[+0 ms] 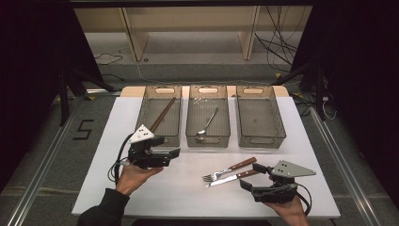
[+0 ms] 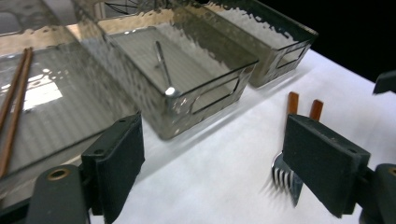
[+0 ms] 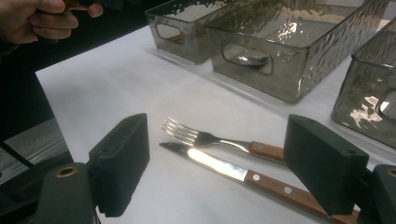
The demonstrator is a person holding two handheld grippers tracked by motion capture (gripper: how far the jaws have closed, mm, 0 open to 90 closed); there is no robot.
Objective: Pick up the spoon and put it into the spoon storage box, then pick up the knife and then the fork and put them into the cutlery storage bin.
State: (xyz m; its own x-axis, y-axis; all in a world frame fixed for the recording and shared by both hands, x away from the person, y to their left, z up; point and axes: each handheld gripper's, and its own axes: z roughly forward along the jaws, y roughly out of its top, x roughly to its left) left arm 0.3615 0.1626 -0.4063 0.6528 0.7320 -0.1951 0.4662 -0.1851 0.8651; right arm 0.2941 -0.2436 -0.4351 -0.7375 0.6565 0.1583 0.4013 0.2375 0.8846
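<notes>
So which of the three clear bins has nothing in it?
The right-hand bin; the left bin holds chopsticks, the middle bin a spoon.

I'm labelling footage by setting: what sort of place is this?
Probably a lab recording station, not a kitchen: a white table with three clear bins for cutlery, dark curtains around it, loose cables on the floor, and floor rails.

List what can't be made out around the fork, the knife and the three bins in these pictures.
- Fork, left gripper view: blurred, its handle behind the left gripper's right jaw.
- Knife, right gripper view: handle end behind the right gripper's jaw.
- Spoon, right gripper view: only its bowl shows through the middle bin's handle slot.
- Right bin, high view: too dim to tell whether anything lies inside.
</notes>
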